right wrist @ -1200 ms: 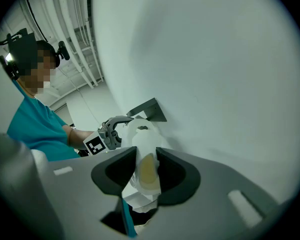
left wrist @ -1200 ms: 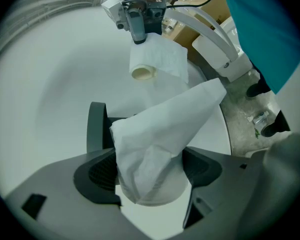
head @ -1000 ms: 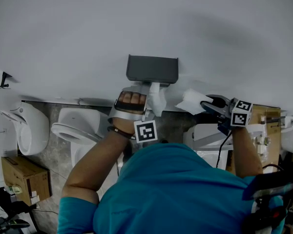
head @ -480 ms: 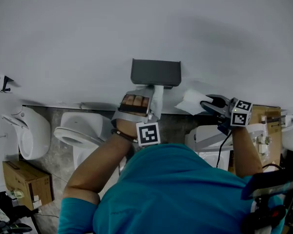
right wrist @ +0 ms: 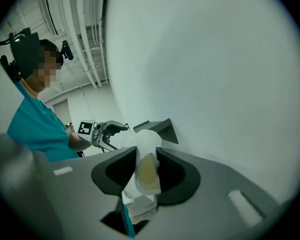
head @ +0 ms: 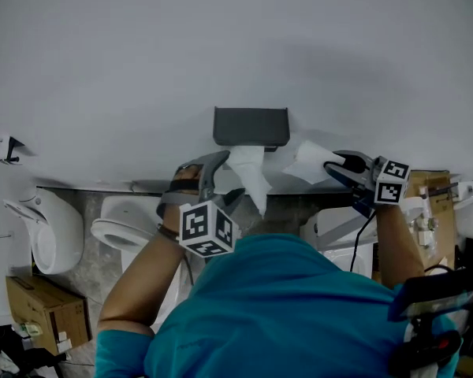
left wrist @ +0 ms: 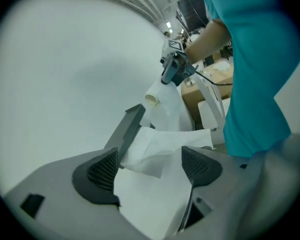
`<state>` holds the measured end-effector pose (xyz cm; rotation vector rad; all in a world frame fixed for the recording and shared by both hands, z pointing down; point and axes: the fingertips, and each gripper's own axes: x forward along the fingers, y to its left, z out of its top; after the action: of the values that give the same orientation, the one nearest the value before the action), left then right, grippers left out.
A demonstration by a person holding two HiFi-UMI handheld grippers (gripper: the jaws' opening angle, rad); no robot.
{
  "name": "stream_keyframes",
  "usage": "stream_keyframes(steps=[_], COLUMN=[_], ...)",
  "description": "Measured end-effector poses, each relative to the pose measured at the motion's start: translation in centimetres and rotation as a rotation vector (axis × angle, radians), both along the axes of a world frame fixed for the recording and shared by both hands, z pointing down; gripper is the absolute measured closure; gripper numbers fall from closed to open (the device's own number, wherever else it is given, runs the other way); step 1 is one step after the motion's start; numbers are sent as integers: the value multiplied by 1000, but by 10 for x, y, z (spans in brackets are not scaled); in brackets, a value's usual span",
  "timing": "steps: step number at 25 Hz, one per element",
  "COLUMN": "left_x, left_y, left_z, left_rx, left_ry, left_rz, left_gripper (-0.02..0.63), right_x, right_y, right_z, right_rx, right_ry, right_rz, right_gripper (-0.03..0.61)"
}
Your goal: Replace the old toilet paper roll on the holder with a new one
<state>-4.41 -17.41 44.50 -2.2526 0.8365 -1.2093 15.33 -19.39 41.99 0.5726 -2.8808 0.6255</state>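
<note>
Left gripper [left wrist: 151,165] jaws are standing apart, bottom centre, paper [left wrist: 160,144] lying between; holder [left wrist: 125,130] centre; right gripper [left wrist: 171,73] is holding roll [left wrist: 153,98] above.

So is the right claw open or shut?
Shut on the paper roll: the right claw presses both its sides, cardboard core showing between.

Squashed white roll [head: 311,162] right of grey holder [head: 251,126].

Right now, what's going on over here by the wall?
A person in a teal shirt works at the grey holder on the wall with a gripper in each hand. The right gripper is clamped on a squeezed, nearly used-up toilet paper roll beside the holder. The left gripper has its jaws apart around the loose paper hanging below it.
</note>
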Motion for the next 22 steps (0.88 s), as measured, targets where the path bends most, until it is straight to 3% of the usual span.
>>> stream_keyframes(steps=[5,8,13,18,22], left_x=[-50,-71,-83,-90,-89], left_y=[4,1,-8,-19,-22], left_z=[-29,-49,-77,-102,-106], left_rx=[-130,-188,-255,-315,-383], left_ry=[207,380,700,995,1134], left_rz=[-72,-102,-110,-96,-74], left_gripper=[213,224,367,565,598], right_x=[-9,-20,-46,-84,-109], right_y=[-4,-9,-20,-33,-47], right_z=[-55,-87,-129,-159,-164], right_rx=[108,159,234,319,350], right_ry=[-20,-21,1,28,53], right_rz=[15,25,26,-6,-26], right_gripper=[459,459,459,457,457])
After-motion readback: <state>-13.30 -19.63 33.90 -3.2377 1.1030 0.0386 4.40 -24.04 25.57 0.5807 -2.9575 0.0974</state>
